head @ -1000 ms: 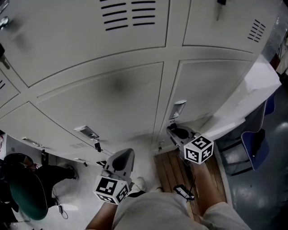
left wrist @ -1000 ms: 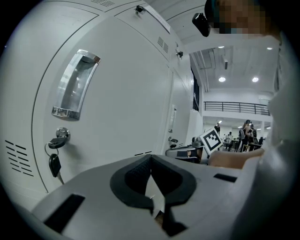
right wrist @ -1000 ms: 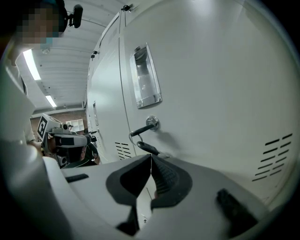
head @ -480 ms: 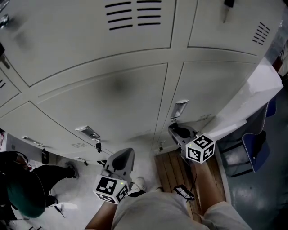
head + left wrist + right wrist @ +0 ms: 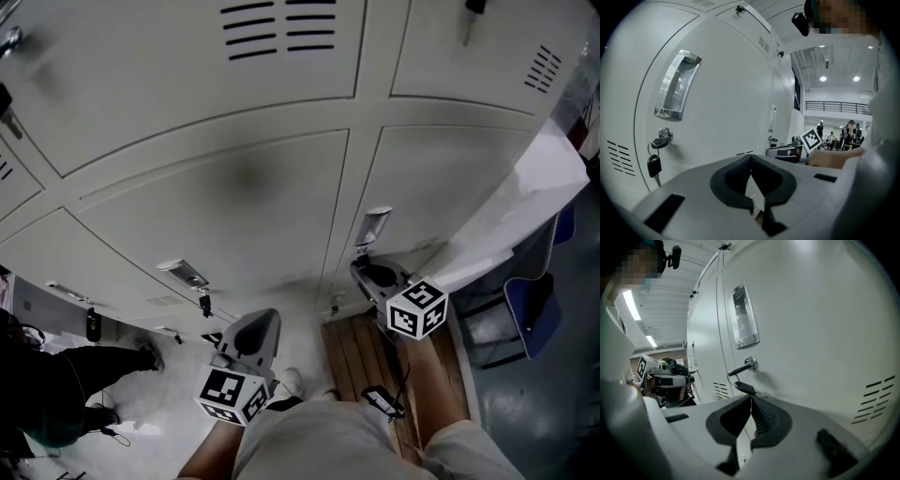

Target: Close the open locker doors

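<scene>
Ahead and below, the bank of lockers (image 5: 234, 206) fills the head view. Every door in sight looks flush, so the closing seems nearly done, or the open door lies out of frame. The right gripper (image 5: 370, 272), jaws pinched together on nothing, sits just under the recessed handle (image 5: 373, 225) of the right door (image 5: 441, 178), near its door key (image 5: 740, 370). The left gripper (image 5: 261, 323), equally closed and empty, hangs near a hanging key (image 5: 654, 164). Any last push should land flat beside the handle, clear of both keys.
</scene>
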